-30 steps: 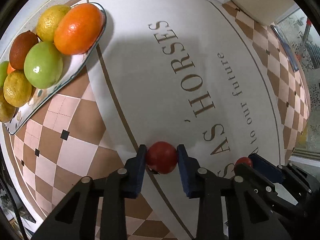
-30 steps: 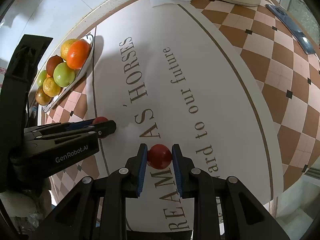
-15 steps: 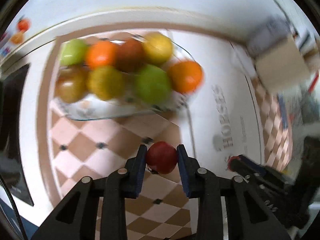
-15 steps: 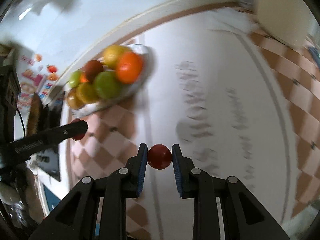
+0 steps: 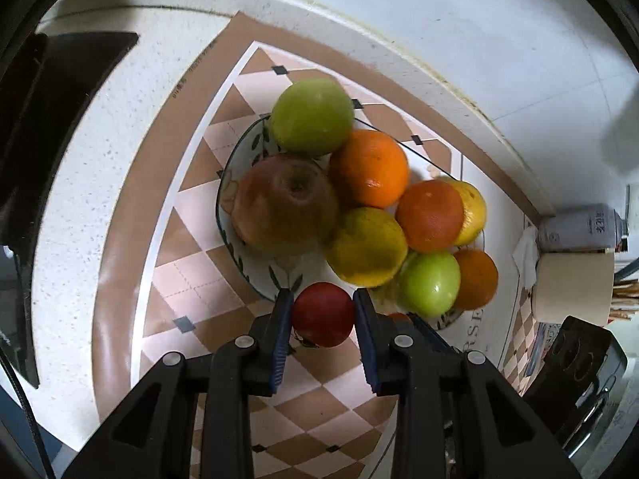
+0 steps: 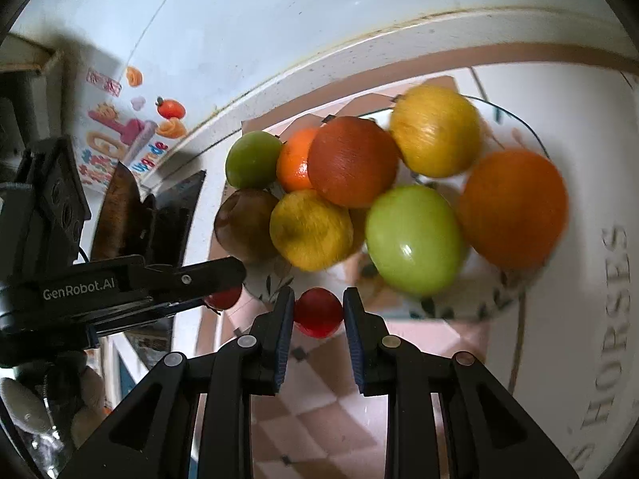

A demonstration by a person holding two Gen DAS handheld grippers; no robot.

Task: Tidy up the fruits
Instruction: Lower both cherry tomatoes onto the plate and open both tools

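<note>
My left gripper (image 5: pixel 322 315) is shut on a small red fruit (image 5: pixel 323 314) and holds it over the near rim of the glass fruit plate (image 5: pixel 229 183). The plate is piled with green, orange, yellow and brown fruits. My right gripper (image 6: pixel 318 312) is shut on a second small red fruit (image 6: pixel 318 312), just short of the same plate (image 6: pixel 475 307). The left gripper (image 6: pixel 223 279) shows in the right wrist view at left, with its red fruit (image 6: pixel 223 297) partly hidden under the finger.
The plate sits on a checkered mat (image 5: pixel 179 279) on a white counter near the wall. A black appliance (image 5: pixel 48 127) stands at left. A can (image 5: pixel 579 227) and a cream container (image 5: pixel 575 287) stand at right.
Both grippers have lifted their red fruits off the mat and swung left to the fruit plate, which now fills the middle of both views.
</note>
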